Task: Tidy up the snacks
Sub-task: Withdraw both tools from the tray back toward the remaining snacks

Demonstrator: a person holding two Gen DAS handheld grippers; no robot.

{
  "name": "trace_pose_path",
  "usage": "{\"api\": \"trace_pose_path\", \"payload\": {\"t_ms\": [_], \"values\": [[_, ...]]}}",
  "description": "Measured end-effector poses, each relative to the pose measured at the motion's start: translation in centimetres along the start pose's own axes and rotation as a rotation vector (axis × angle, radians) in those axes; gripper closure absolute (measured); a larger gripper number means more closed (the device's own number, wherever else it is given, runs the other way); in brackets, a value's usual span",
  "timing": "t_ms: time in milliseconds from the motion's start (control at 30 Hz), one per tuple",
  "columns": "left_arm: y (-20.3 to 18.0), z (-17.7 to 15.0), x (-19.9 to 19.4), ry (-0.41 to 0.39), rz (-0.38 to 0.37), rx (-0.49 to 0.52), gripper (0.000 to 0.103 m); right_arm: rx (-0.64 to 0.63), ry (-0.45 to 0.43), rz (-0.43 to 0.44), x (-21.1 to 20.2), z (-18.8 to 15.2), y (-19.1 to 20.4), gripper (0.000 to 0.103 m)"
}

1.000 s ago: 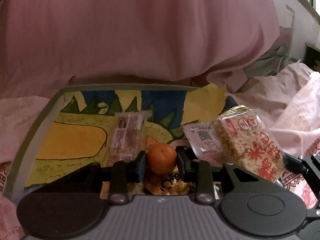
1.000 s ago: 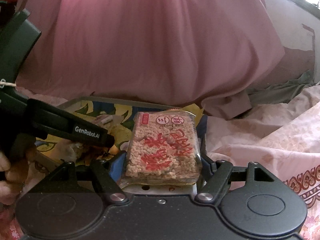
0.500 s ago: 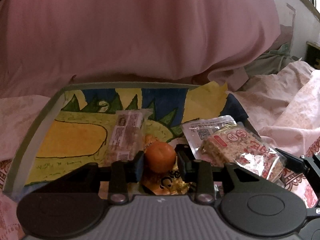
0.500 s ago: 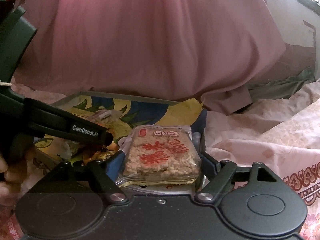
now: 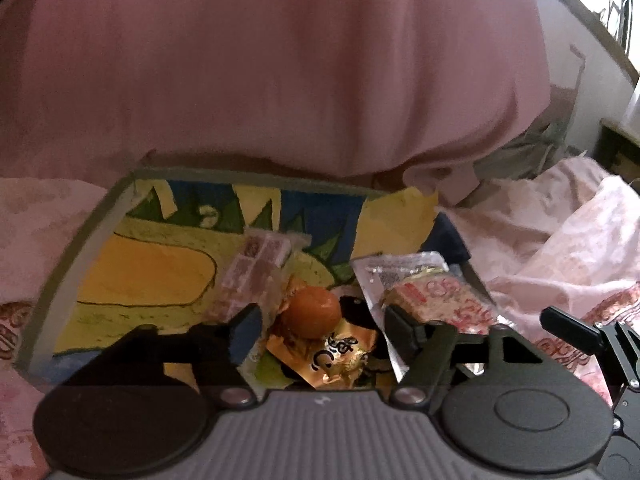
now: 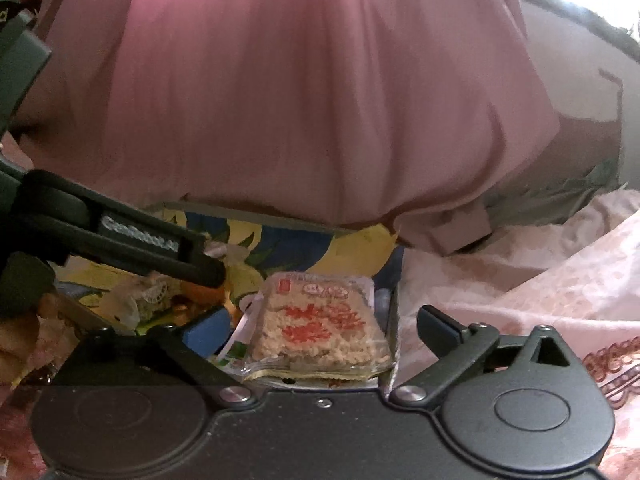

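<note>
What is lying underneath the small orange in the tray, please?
The orange sits on a crumpled gold foil wrapper with dark lettering, inside the painted tray. Whatever the wrapper holds, and the tray floor beneath it, are covered from view.

A home, most likely a bedroom. Soft pink quilt (image 5: pixel 280 72) heaped high at the far side, filling most of both views. Pale printed bedsheet (image 6: pixel 540 280) rumpled on the right, with a patterned border near the edge. Grey-green cloth (image 6: pixel 560 196) crumpled at the far right against a plain wall (image 6: pixel 580 80). Window (image 5: pixel 592 4) with bars at top right, daylight coming through. Painted tray (image 5: pixel 76 248) with a homemade cartoon picture lying on the bedding, snack packets (image 5: pixel 260 276) on it.
</note>
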State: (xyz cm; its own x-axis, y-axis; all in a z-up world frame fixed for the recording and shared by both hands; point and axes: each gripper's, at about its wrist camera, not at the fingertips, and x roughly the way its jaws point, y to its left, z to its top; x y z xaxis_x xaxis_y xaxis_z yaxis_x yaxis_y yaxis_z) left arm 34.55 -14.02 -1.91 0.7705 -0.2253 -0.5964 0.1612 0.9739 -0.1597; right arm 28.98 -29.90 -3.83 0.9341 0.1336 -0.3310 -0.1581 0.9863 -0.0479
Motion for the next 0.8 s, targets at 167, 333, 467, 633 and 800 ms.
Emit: {"api": "trace_pose_path", "payload": {"t_ms": [167,333,467,633,800], "values": [[0.5,0.6,-3.0,-0.05,0.0,-0.022,0.02,0.005,-0.034,-0.026,-2.5,0.6,-0.2,0.001],[1.0,0.7,-6.8,-0.11,0.014,-0.031,0.011,0.046,-0.066,-0.039,-5.8,1.0,-0.8,0.001],[1.5,-0.4,-10.1,-0.164,0.04,-0.035,0.007,0.058,-0.1,-0.044,-8.5,1.2,-0.5,0.001],[2.5,-3.2,-14.0,-0.203,0.075,-0.065,0.003,0.074,-0.12,-0.059,-12.5,0.5,0.0,0.001],[3.5,-5.9,-18.0,-0.238,0.125,-0.074,0.001,0.111,-0.107,-0.06,-15.7,-0.3,0.9,0.001]]}}
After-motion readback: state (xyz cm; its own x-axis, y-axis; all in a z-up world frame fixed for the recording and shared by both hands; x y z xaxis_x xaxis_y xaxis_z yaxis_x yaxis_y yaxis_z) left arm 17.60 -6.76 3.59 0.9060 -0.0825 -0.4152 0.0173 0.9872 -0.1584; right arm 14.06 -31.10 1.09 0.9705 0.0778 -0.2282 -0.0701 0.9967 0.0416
